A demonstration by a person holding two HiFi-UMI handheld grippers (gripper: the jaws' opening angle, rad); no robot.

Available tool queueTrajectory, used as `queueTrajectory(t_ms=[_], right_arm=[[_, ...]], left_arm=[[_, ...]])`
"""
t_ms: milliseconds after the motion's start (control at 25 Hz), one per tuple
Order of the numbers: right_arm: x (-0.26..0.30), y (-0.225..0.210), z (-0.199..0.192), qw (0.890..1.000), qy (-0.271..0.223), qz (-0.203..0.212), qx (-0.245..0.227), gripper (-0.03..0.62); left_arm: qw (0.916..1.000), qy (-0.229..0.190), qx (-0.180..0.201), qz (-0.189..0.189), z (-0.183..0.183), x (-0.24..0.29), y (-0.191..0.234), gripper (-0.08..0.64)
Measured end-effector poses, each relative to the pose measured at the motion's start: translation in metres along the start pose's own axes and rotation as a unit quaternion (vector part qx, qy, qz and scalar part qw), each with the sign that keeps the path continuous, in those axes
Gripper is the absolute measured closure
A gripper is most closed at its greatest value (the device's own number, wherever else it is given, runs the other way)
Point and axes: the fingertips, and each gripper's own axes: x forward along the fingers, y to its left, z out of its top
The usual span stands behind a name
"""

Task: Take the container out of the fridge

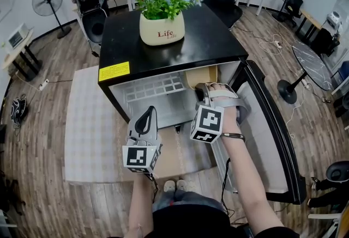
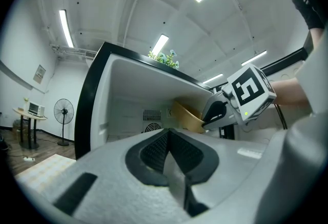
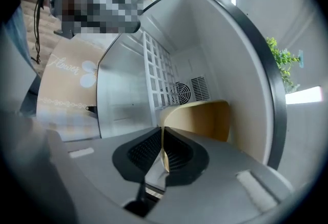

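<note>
The left gripper [image 1: 147, 113] and right gripper [image 1: 204, 87] are pale grey, with black ribbed pads [image 2: 154, 154] and white cubes [image 1: 208, 122] bearing black square markers. A thin black cable [image 1: 224, 177] hangs beside blue jeans [image 1: 185, 199].

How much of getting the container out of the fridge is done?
Done: the fridge door is open. In hand: the right gripper is clamped on the rim of the tan container, which sits inside the fridge at its upper right. Left to do: draw the container out through the opening. The left gripper is shut, holding nothing, in front of the fridge.
</note>
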Motion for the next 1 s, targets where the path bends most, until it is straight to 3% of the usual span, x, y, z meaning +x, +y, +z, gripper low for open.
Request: queueTrajectory(t_ms=[360,560,800,1000], right_arm=[[-0.039,0.015,0.019,0.99,-0.077,0.009,0.115,0.566],[-0.063,0.024,0.033,0.965,-0.153,0.008,0.211,0.566],[-0.09,0.031,0.042,0.916,-0.245,-0.01,0.317,0.566],[-0.114,0.029,0.045,0.847,-0.347,-0.01,0.403,0.566]], left_arm=[[1.0,-0.001,0.001,0.002,0.002,-0.007,0.0,0.554],[1.0,0.0,0.003,0.003,0.004,-0.015,-0.001,0.554],[1.0,0.004,0.008,0.004,0.004,-0.026,-0.003,0.554],[0.9999,0.006,0.011,0.006,0.006,-0.035,-0.004,0.554]])
